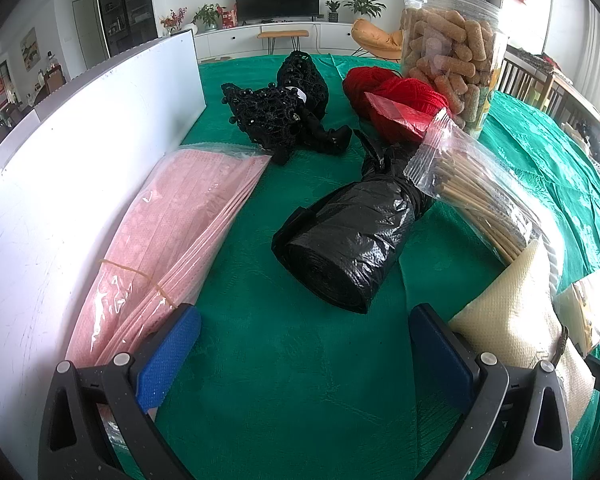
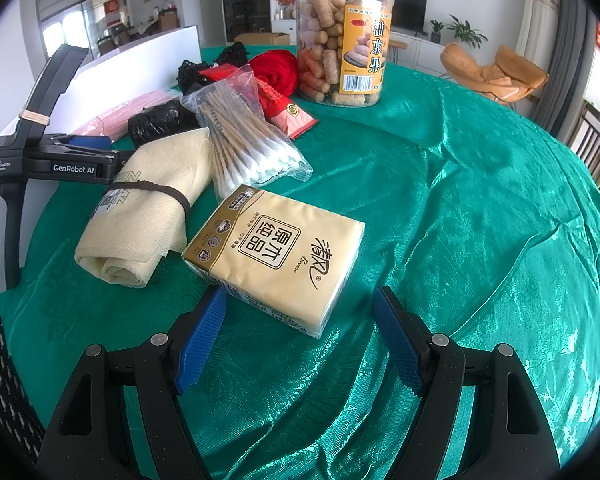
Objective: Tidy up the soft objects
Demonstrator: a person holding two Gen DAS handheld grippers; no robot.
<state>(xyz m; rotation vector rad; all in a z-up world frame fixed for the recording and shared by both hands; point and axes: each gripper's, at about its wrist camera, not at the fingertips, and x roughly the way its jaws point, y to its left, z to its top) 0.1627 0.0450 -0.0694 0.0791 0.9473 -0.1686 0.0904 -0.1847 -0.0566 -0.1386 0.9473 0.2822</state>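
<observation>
The cotton swab bag [image 1: 476,184] hides the black bag roll's [image 1: 348,236] far end; tissue pack [image 1: 584,316] is cut off.

Your tissue pack [image 2: 276,256] lies nearest you on the counter [image 2: 480,208], the rolled cloth [image 2: 148,208] just left of it. Behind them the cotton swab bag [image 2: 252,136] leans across the bin-bag roll [image 1: 340,240]; the mask pack [image 1: 172,240] rests against the board [image 1: 80,152] along the counter's left edge, the snack jar [image 2: 340,44] standing farthest back.

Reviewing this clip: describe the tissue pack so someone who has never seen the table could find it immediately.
On the green tablecloth, look just ahead of the open right gripper. The tissue pack lies flat there, right of the rolled cream cloth. It alone is a flat yellow block with printed Chinese characters.
</observation>
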